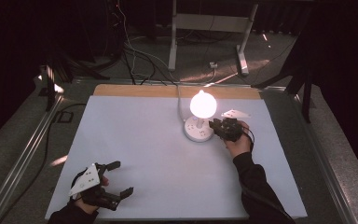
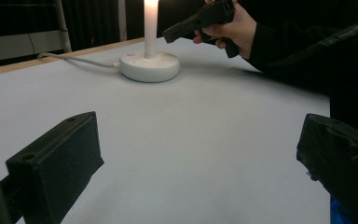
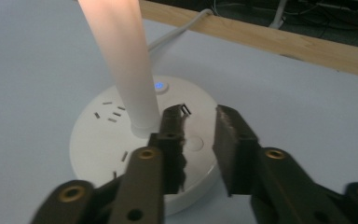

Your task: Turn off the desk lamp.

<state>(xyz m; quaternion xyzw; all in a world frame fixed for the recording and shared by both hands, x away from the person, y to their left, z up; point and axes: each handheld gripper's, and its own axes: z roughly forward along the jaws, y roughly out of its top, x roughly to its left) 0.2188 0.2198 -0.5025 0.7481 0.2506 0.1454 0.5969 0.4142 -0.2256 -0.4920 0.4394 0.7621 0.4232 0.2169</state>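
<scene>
A round white socket base (image 1: 196, 130) stands at the table's back right, with a lit glowing bulb (image 1: 203, 104) plugged upright into it. My right gripper (image 1: 213, 126) hovers at the base's right side. In the right gripper view its jaws stand a little apart over the base's (image 3: 98, 140) top, with nothing between them, right beside the bulb's white stem (image 3: 126, 60). A blue light (image 3: 159, 86) glows on the base. My left gripper (image 1: 121, 178) rests near the front left edge, wide open and holding nothing. From there the base (image 2: 150, 67) and the right gripper (image 2: 196, 23) show far off.
A white cable (image 1: 178, 100) runs from the base over the wooden back strip (image 1: 140, 90) to the floor. The white table sheet (image 1: 144, 140) spreads between both grippers. Metal frame legs (image 1: 242, 51) and loose cables (image 1: 135, 56) lie on the floor behind.
</scene>
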